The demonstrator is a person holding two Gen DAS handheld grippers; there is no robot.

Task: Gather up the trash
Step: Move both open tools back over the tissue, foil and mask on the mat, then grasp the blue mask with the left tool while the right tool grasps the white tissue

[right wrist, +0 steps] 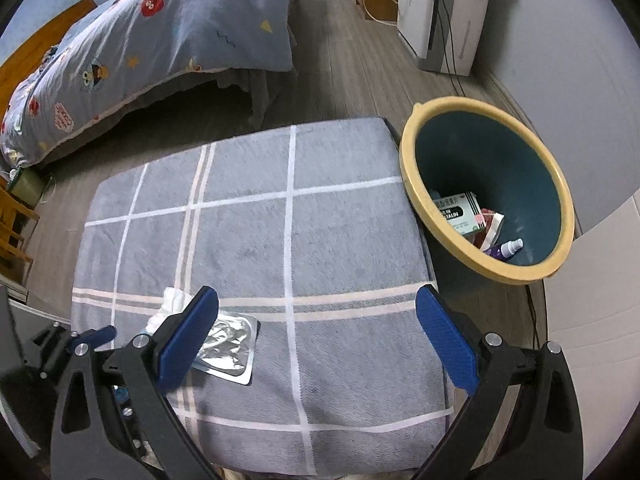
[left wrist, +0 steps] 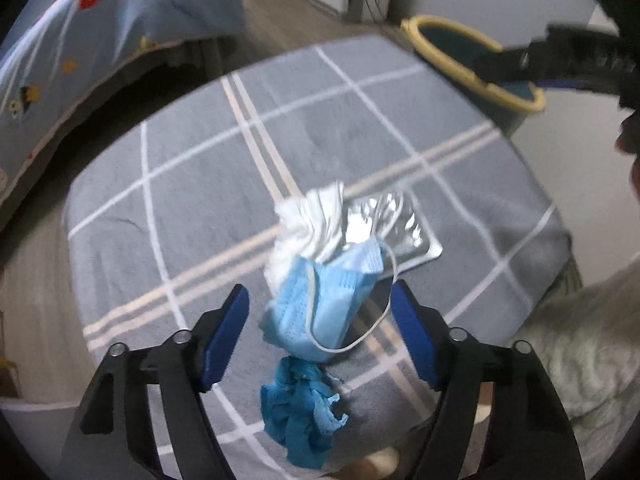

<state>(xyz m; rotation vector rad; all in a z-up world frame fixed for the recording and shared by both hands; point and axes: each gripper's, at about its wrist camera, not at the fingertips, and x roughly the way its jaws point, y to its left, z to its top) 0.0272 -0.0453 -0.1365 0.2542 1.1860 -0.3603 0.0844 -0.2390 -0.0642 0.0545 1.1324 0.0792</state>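
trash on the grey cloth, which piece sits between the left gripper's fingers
The light blue face mask, with its white ear loop. The white tissue and silver foil packet lie beyond it; the darker blue crumpled wad lies nearer the camera.

A grey checked cloth (right wrist: pixel 256 232) with white lines covers the low table. At eleven o'clock, a bed with a cartoon-print quilt (right wrist: pixel 160 40) stands on the wooden floor (right wrist: pixel 344 60). At one o'clock, a white appliance (right wrist: pixel 448 12) with cables sits against the wall.
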